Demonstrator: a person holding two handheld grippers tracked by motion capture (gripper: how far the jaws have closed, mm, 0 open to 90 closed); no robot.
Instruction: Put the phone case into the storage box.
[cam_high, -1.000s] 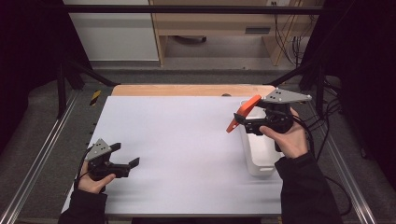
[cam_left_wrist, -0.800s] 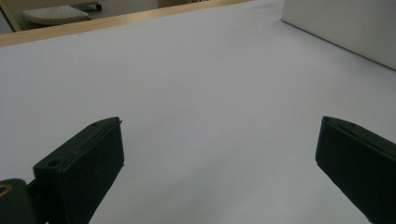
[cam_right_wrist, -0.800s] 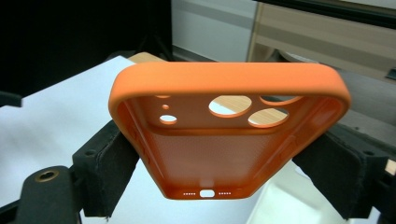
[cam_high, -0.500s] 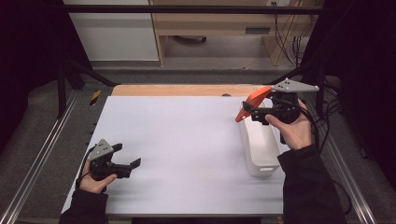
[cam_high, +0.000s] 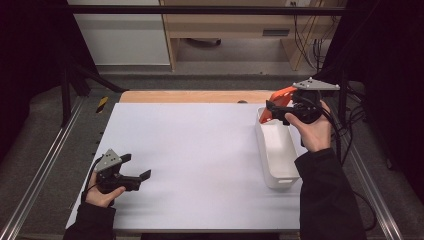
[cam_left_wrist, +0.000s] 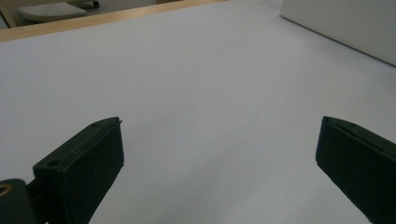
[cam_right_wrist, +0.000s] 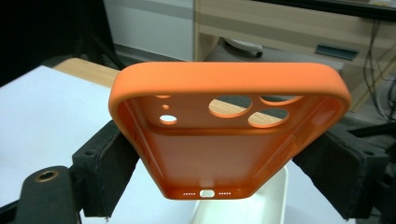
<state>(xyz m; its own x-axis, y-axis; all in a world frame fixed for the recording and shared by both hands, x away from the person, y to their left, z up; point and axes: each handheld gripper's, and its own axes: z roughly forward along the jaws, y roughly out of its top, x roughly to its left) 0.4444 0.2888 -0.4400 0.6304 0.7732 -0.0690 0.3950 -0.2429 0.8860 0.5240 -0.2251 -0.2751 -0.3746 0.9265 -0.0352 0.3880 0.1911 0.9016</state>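
Orange phone case (cam_right_wrist: 229, 135) clamped between right gripper (cam_high: 278, 111) jaws, held above far end of white bin (cam_high: 276, 152) at table's (cam_high: 200, 150) right side. Left gripper (cam_high: 136, 176) near front-left corner, jaws apart, empty.

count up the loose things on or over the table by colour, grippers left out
orange: 1, the phone case clamped in the right gripper
white: 1, the bin on the table's right side
total: 2
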